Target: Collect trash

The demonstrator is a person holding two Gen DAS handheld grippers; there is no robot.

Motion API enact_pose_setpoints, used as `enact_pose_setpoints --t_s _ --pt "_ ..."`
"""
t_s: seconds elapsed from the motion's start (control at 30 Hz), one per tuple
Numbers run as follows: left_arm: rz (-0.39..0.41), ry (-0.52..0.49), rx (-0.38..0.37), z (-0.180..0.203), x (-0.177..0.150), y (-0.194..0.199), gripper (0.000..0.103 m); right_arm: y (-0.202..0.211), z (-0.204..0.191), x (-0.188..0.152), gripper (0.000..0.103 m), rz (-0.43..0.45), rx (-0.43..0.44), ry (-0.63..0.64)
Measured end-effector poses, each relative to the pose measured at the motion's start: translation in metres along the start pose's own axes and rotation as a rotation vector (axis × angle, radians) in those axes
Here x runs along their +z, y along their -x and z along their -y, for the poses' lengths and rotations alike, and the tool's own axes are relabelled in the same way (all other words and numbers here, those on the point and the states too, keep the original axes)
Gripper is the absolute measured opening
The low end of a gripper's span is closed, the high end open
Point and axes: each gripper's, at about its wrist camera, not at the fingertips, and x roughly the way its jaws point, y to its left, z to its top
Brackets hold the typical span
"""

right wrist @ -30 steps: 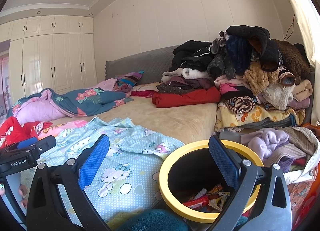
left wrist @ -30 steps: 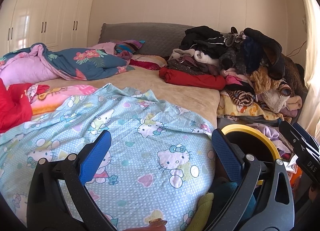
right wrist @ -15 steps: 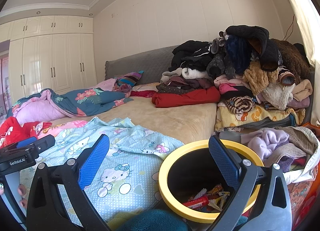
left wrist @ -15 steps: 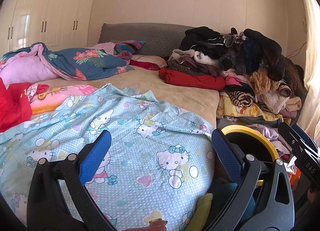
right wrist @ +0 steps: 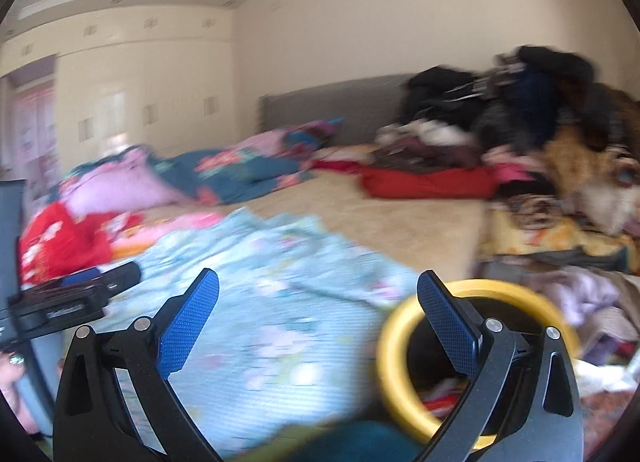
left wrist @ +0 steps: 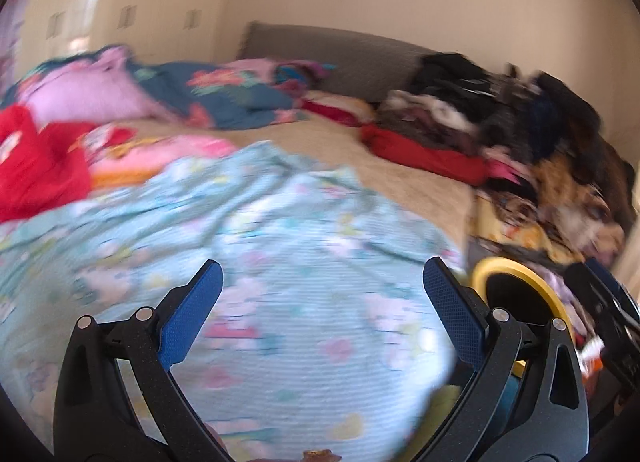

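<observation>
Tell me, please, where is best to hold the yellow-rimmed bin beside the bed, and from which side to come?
Probably grip the yellow rim of the bin on its near edge, coming from above. The mouth opens upward and the rim is a thin ring, so one finger can go inside and one outside. The bed blocks the left side, clothes the right. The right gripper is open and closest.

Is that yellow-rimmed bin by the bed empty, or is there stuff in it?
Not empty. Through the yellow-rimmed bin's open top, the right wrist view shows blurred red and pale bits at the bottom. How full it is cannot be told.
</observation>
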Motion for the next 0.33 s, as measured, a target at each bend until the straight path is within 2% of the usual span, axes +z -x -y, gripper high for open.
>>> enact_pose_setpoints --t_s 0.03,0.1,0.17,0.2,0.27,0.33 --pt "-0.005 0.022 0.040 -0.016 0.001 -0.001 0.092 -0.017 -0.022 0.003 0.097 -0.054 0.078 0.024" --pt "-0.027 0.095 0.173 -0.066 0.001 -0.001 0.092 -0.042 -0.060 0.003 0.097 -0.123 0.185 0.062" --pt "-0.050 0.170 0.364 -0.129 -0.005 0.003 0.092 -0.077 -0.120 -0.005 0.097 -0.251 0.328 0.142" --pt "-0.078 0.213 0.472 -0.166 -0.011 0.007 0.092 -0.094 -0.155 -0.013 0.097 -0.316 0.412 0.177" --pt "-0.110 0.302 0.592 -0.221 -0.025 0.016 0.092 -0.119 -0.215 -0.035 0.097 -0.424 0.529 0.252" --pt "-0.166 0.382 0.706 -0.267 -0.041 0.023 0.092 -0.149 -0.286 -0.066 0.097 -0.580 0.658 0.367"
